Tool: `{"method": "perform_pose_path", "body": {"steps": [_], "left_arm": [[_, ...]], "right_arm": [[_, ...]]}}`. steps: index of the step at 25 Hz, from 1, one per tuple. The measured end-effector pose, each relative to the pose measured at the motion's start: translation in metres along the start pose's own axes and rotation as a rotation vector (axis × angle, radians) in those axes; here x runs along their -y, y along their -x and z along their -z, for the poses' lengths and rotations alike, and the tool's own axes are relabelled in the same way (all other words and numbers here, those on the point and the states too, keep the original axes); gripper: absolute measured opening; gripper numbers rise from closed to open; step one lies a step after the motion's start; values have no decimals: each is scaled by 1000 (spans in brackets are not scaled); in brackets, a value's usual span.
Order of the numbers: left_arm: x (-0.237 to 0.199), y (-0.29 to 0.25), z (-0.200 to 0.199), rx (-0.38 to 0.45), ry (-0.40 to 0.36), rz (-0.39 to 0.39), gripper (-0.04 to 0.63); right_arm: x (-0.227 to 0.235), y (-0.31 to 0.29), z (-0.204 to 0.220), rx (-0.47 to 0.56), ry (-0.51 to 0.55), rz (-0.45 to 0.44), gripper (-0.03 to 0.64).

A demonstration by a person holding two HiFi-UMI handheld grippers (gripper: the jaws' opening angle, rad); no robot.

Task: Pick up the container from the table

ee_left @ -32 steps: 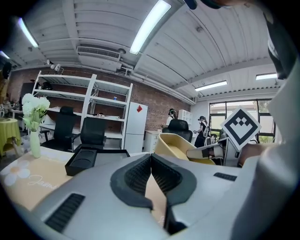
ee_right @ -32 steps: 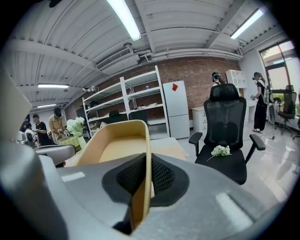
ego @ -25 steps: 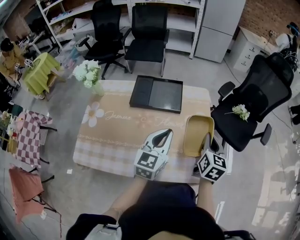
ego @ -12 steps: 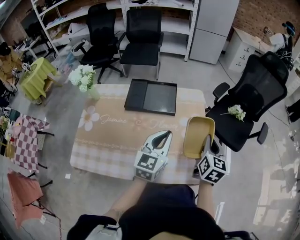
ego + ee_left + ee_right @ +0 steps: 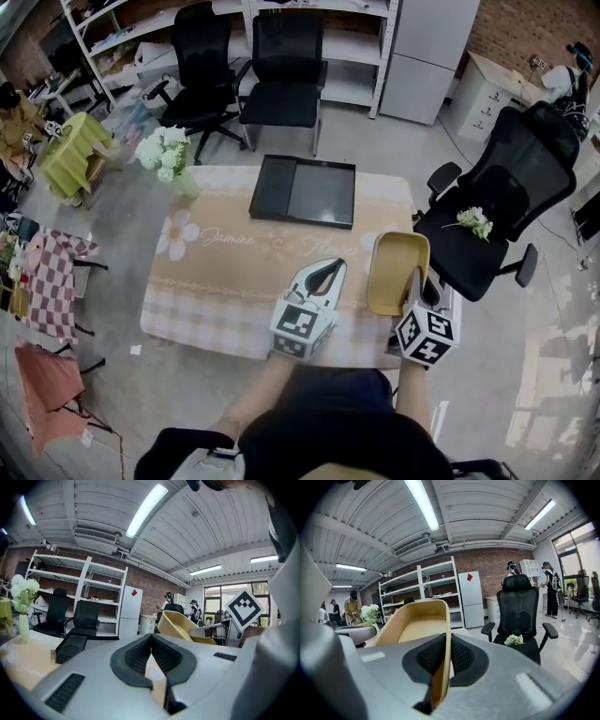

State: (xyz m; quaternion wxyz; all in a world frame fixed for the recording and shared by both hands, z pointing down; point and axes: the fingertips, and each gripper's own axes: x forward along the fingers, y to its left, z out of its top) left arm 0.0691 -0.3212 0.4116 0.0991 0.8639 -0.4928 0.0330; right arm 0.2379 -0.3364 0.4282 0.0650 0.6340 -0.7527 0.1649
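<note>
Firmly, right gripper [image 5: 446, 645] fingers pinch the yellow container [image 5: 417, 623]; left gripper [image 5: 151, 640] fingers touch, empty.

Bright, even light comes from ceiling tube lamps [image 5: 423, 503] and tall windows [image 5: 220, 599], leaving soft shadows, pale glare on the floor [image 5: 548, 394], strong fisheye bending, dark vignetted corners and soft foreground.

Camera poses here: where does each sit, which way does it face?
Head view: on the person's head, facing steeply down at the cloth-covered table; both forearms, left gripper and right gripper show.
Left gripper view: rides the left gripper, looks across the table toward white metal shelves; its shut jaws show.
Right gripper view: rides the right gripper, faces a black office chair; its jaws clamp the yellow plastic container's wall.
Shared: all three show that container.
</note>
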Motion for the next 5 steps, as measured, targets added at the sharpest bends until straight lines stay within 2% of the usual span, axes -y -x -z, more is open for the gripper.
{"method": "perform_pose_path", "body": {"steps": [5], "left_arm": [[-5, -3, 1, -1, 3, 3, 11]], "right_arm": [[-3, -6, 1, 1, 6, -4, 9]]}}
